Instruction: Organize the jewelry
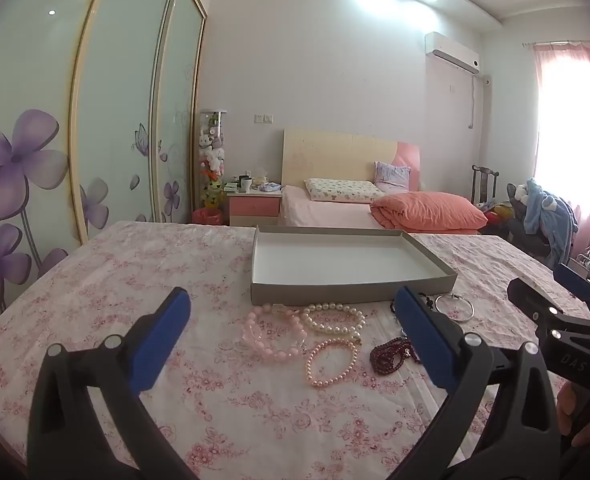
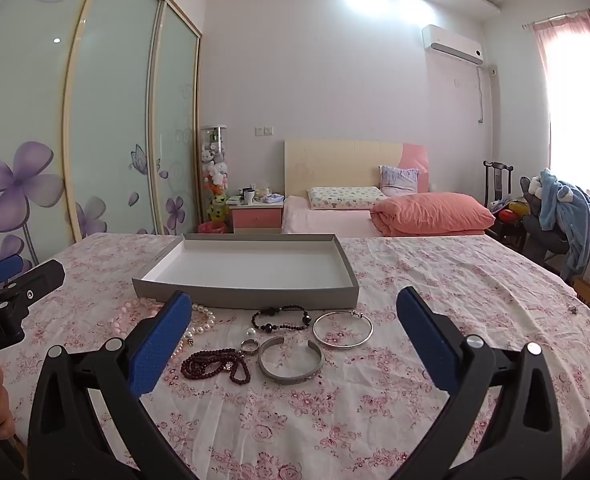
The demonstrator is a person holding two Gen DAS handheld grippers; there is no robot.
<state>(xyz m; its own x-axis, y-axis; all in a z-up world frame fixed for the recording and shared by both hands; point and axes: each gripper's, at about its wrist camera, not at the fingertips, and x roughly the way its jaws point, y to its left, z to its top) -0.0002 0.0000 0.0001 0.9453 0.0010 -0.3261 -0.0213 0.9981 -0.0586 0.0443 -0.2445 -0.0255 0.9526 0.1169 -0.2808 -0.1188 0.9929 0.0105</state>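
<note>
A shallow grey box [image 1: 351, 294] [image 2: 247, 297] with a white inside stands empty on the floral cloth. In front of it lies jewelry. The left wrist view shows a pink bead bracelet [image 1: 273, 338], a white pearl strand [image 1: 335, 318], a small pink pearl bracelet [image 1: 331, 362], dark red beads [image 1: 391, 354] and a silver bangle [image 1: 454, 308]. The right wrist view shows a black bead bracelet [image 2: 281, 318], a thin silver bangle [image 2: 343, 329], a silver cuff [image 2: 291, 362], a ring [image 2: 250, 346] and the dark red beads [image 2: 215, 364]. My left gripper [image 1: 291, 336] and right gripper [image 2: 293, 336] are open and empty, above the cloth short of the jewelry.
The table [image 2: 475, 300] is covered by a pink floral cloth. A small object [image 2: 572, 309] lies near its right edge. Beyond stand a bed [image 2: 375, 212], a nightstand [image 2: 255, 216], a sliding wardrobe [image 2: 115, 120] and a chair with clothes [image 2: 563, 208].
</note>
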